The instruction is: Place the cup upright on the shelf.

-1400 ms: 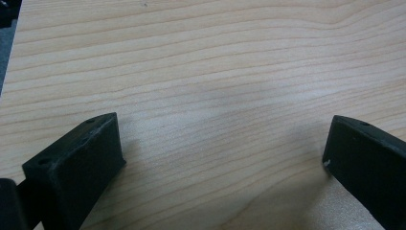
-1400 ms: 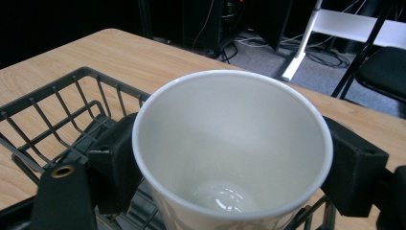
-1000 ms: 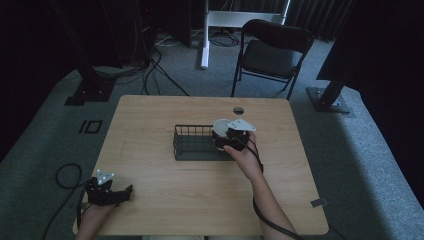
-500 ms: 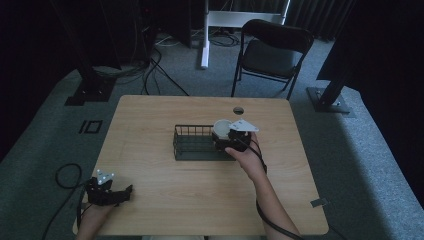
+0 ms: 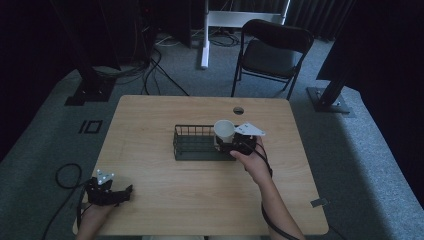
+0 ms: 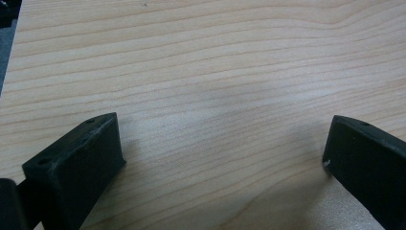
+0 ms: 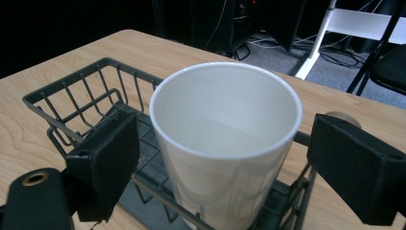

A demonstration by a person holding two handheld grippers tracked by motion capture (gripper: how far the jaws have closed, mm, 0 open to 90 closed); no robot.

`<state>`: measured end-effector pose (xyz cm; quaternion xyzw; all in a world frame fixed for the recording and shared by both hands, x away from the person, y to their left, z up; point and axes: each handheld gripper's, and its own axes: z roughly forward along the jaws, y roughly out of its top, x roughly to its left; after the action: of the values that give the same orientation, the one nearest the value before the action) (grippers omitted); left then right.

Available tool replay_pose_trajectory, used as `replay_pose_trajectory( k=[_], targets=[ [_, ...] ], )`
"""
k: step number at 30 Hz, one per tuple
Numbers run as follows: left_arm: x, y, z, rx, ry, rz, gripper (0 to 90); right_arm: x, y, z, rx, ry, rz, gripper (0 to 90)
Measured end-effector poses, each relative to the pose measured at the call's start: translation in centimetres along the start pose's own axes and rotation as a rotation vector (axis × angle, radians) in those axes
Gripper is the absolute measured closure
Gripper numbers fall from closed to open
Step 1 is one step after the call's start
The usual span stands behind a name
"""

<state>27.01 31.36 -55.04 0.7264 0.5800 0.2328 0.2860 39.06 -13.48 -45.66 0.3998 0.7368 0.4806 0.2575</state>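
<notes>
**Desk editor:** White cup (image 7: 225, 143), wire basket (image 5: 200, 142). What did the frame show?

**Photographer:** The cup stood upright in the right-hand end of the dark wire basket, near the middle of the wooden desk (image 5: 165, 210). The right tool (image 7: 225, 163) sat level with it, one black jaw on either side of the cup's wall, each with a gap showing. So it looked released, not clenched. Whether the cup's base rested on the basket floor, I could not tell from the right gripper view.

**Desk editor:** And the other hand?

**Photographer:** The left tool (image 5: 107, 190) lay well away from the basket, at the desk's near corner on the person's left side. Its jaws were spread wide over bare wood, grasping nothing.

**Desk editor:** How far along was the job?

**Photographer:** Most of it seemed done, as I judged it: the cup was inside the basket and free of the jaws. What remained was to draw the right tool clear without clipping the rim. The rest of the basket held nothing I could make out.

**Desk editor:** Anything behind it?

**Photographer:** A black folding chair (image 5: 272, 50) beyond the basket, past the desk's far edge.
</notes>
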Motion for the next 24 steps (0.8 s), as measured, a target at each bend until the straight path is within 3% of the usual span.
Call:
replay_pose_trajectory(
  k=[13,24],
  targets=[
    [0.0,0.0,0.0,0.0,0.0,0.0,0.1,-0.8,-1.3,-1.7,0.008,-0.019,-0.005,10.9],
    [0.0,0.0,0.0,0.0,0.0,0.0,0.1,-1.4,-3.4,-2.8,0.023,-0.021,0.0,10.9]
  ],
)
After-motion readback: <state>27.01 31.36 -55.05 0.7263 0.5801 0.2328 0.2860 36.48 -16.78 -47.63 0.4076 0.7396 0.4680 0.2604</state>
